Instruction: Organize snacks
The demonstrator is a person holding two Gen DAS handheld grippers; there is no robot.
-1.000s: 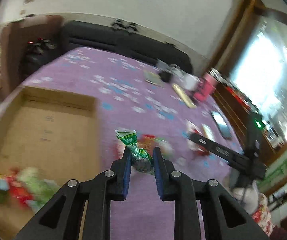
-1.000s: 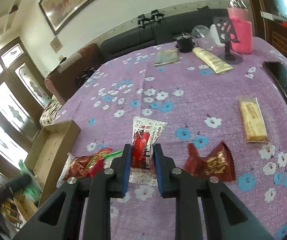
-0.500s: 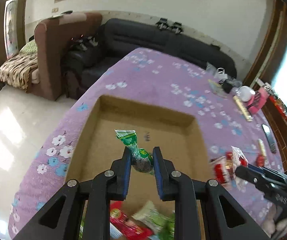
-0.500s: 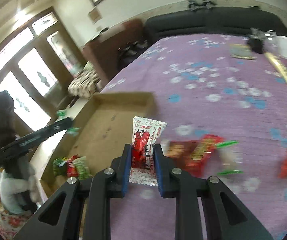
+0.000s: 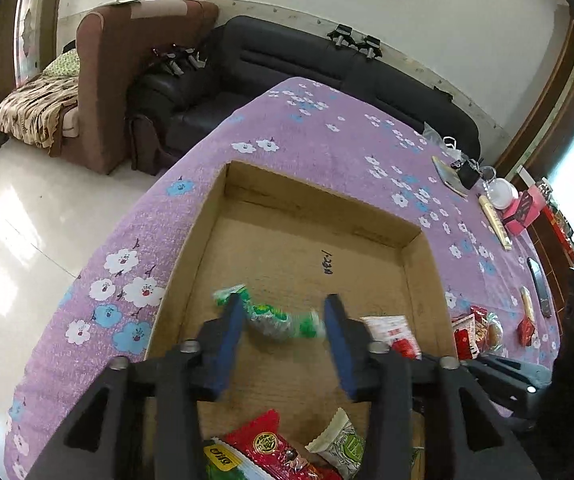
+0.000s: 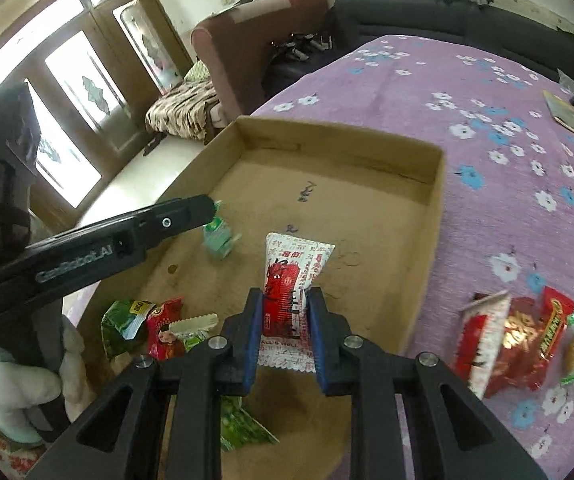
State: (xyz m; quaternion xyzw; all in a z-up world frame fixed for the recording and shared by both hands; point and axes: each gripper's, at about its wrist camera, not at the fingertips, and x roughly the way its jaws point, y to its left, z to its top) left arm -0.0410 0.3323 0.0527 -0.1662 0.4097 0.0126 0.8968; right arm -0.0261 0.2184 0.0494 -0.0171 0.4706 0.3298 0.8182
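My left tongs [image 5: 285,322] stand spread wide, fingers apart and gripping nothing. My right tongs [image 6: 285,314] are pinched close together, both fingers [image 6: 253,316] pressing on a packet between them.

Black sofa [image 5: 351,76], brown armchair [image 5: 127,80], phone [image 5: 538,286] on purple floral tablecloth [image 5: 327,136].
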